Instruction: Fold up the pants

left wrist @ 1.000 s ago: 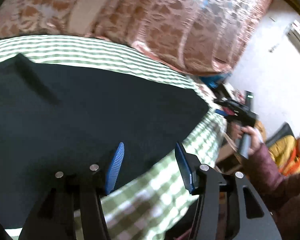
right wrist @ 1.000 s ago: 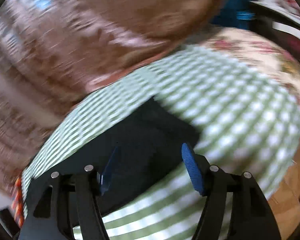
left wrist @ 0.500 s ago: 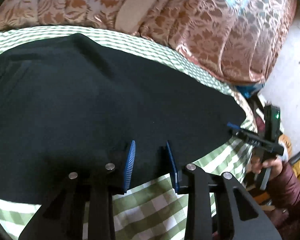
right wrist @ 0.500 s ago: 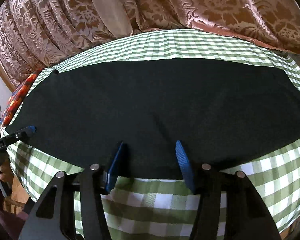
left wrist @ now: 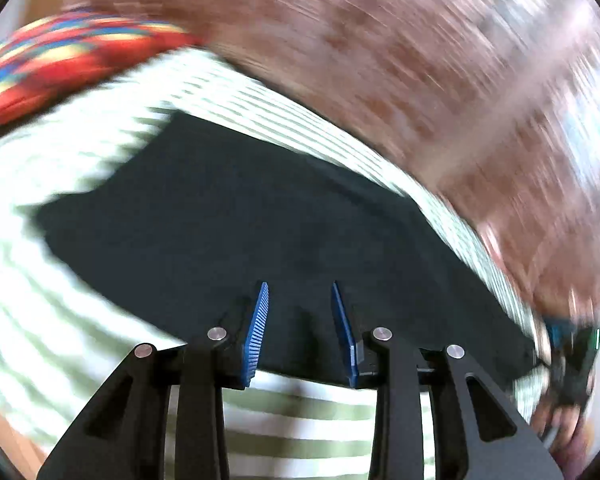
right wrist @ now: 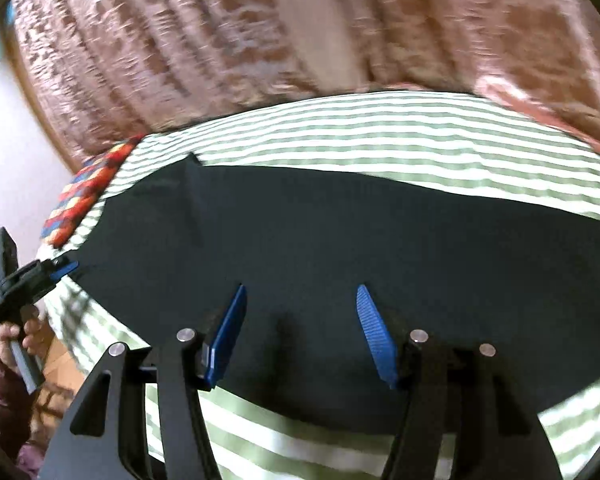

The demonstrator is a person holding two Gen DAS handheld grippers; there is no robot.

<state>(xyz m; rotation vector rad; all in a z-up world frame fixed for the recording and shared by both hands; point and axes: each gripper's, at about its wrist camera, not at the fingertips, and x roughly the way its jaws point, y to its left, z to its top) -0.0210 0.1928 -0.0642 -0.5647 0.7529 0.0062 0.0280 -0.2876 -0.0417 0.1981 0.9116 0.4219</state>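
The black pants (left wrist: 260, 220) lie flat on a green-and-white checked sheet (left wrist: 40, 320). My left gripper (left wrist: 299, 286) hangs over their near edge close to the left end. Its jaws are opening, a narrow gap between the blue pads, and no cloth is pinched. The right wrist view shows the pants (right wrist: 340, 240) stretching across the sheet (right wrist: 380, 132). My right gripper (right wrist: 301, 286) is above the near hem, jaws opening wide with only flat cloth under them. The left gripper (right wrist: 66, 268), in a hand (right wrist: 16, 328), sits at the pants' left corner.
A patterned brown cloth (right wrist: 180, 40) hangs behind the bed. A red, blue and yellow patchwork pillow (right wrist: 88, 192) lies at the sheet's left end. Wooden floor (right wrist: 56, 364) shows below the bed's left edge. The right gripper (left wrist: 568, 344) appears blurred at the far right.
Both grippers have swept left along the pants' near edge. The left view now shows the left end and the patchwork pillow. The left jaws stand narrower than a second ago.
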